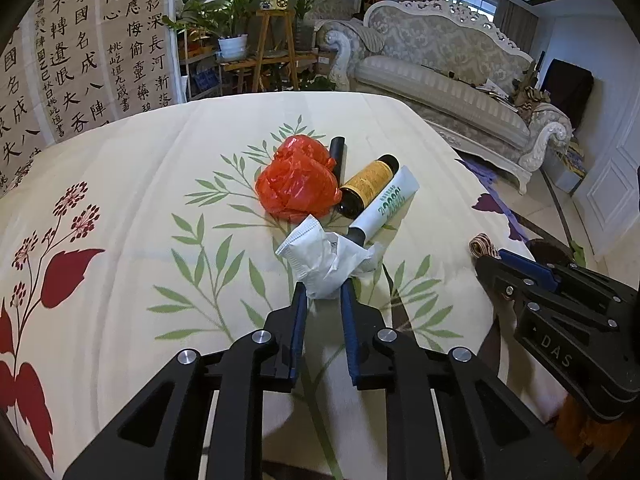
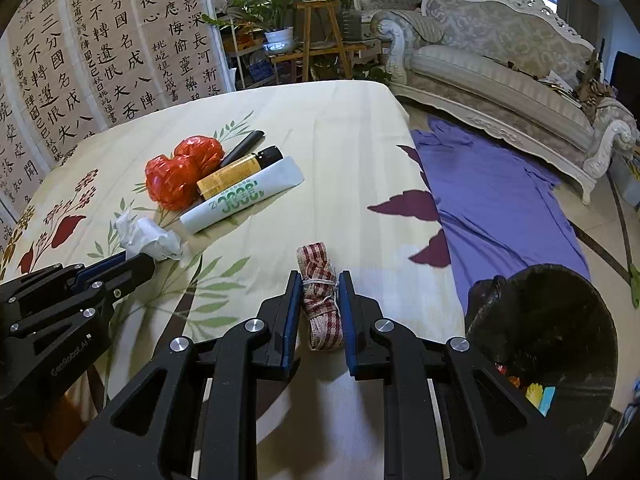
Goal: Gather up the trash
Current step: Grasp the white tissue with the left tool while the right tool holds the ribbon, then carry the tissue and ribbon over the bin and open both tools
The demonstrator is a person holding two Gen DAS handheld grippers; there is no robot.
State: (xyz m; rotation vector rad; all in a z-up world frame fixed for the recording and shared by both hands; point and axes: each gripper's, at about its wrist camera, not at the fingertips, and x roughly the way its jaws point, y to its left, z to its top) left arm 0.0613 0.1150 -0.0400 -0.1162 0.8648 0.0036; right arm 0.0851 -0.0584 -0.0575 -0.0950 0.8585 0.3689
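The floral-sheeted bed lay mostly bare toward its far edge and right edge, where a purple cloth covered the floor. Near right of that edge stood a black trash bin. Mid-bed clustered a red plastic bag, white tube, amber bottle. The left gripper pinched a crumpled white wrapper; the right gripper clamped a tied checkered cloth bundle.

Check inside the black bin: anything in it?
Yes. The black bin holds colourful scraps, yellow, blue and orange, low inside. Its near wall hides the rest of the bottom.
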